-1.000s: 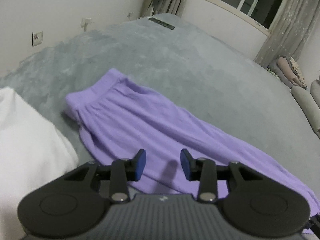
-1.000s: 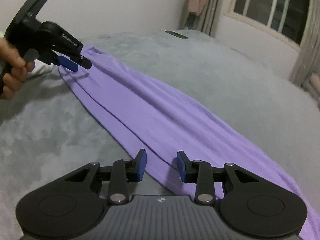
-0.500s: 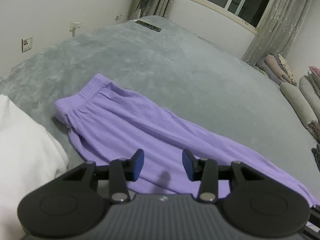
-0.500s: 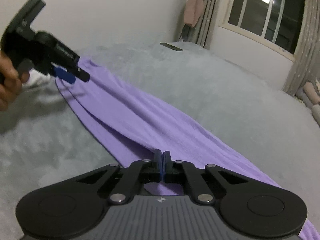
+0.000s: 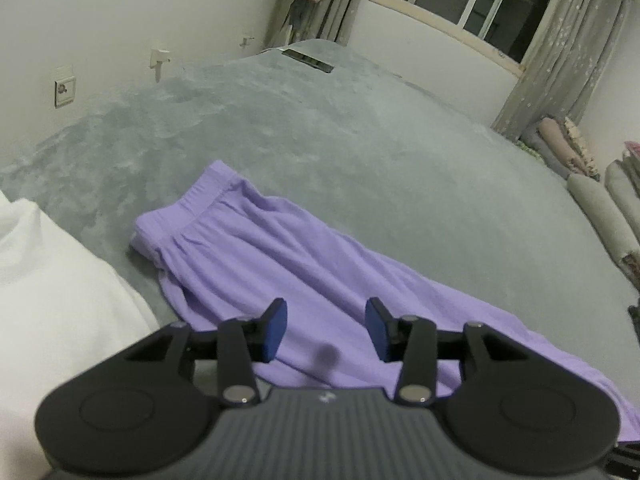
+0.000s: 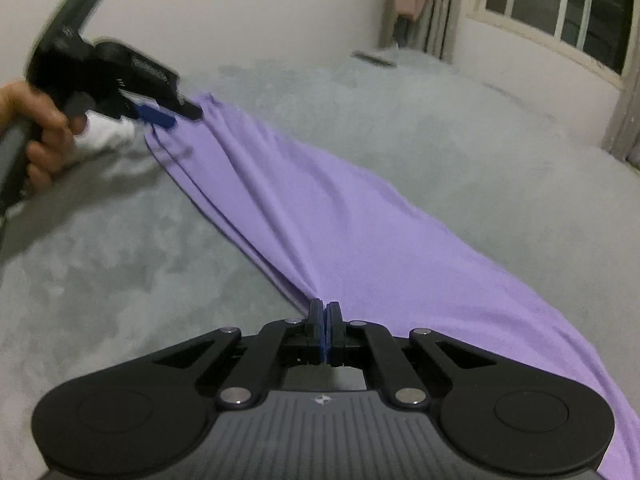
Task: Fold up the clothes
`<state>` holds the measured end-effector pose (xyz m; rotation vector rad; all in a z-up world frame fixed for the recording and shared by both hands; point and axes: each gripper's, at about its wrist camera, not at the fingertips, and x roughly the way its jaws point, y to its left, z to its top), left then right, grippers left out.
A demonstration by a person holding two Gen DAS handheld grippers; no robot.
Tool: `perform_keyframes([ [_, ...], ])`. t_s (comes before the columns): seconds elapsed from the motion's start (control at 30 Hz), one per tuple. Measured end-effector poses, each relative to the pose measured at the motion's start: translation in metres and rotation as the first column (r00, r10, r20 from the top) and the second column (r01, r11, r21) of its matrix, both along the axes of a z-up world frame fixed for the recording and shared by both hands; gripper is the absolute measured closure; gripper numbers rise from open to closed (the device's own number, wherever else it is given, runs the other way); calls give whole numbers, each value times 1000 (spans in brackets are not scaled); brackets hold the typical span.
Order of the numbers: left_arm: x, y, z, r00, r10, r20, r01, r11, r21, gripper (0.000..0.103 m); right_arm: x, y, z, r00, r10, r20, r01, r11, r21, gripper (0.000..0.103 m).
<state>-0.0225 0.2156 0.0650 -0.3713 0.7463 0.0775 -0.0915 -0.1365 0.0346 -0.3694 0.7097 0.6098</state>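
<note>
Right hand-held gripper (image 6: 324, 312) now pinching trousers (image 6: 340, 216)

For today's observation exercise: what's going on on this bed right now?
A person is folding purple trousers laid out on a grey blanket. The right tool is shut on the trousers' near edge, where the fabric bunches. The left tool hovers open over the waistband end, gripping nothing. A white garment lies beside them.
</note>
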Motion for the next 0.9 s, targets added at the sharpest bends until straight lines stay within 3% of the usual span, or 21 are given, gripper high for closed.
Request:
perform_keyframes([
  [0.27, -2, -17, 7, 997, -64, 32, 63, 997, 34, 59, -3, -4, 2, 1000, 24, -3, -24, 1000, 12, 101],
  [0.4, 3, -37, -6, 992, -126, -9, 126, 992, 29, 59, -5, 1, -6, 999, 41, -15, -42, 998, -37, 100],
  [0.57, 8, -49, -23, 986, -148, -75, 152, 987, 56, 59, -8, -12, 4, 999, 46, -18, -46, 999, 21, 98],
  [0.73, 3, -52, -16, 988, -139, -61, 143, 987, 68, 59, 0, -51, 11, 990, -140, -30, 142, 985, 97, 96],
  [0.9, -14, -79, 1, 975, -223, 5, 221, 972, 84, 57, -4, -97, 8, 938, -338, -81, 347, 924, 159, 96],
])
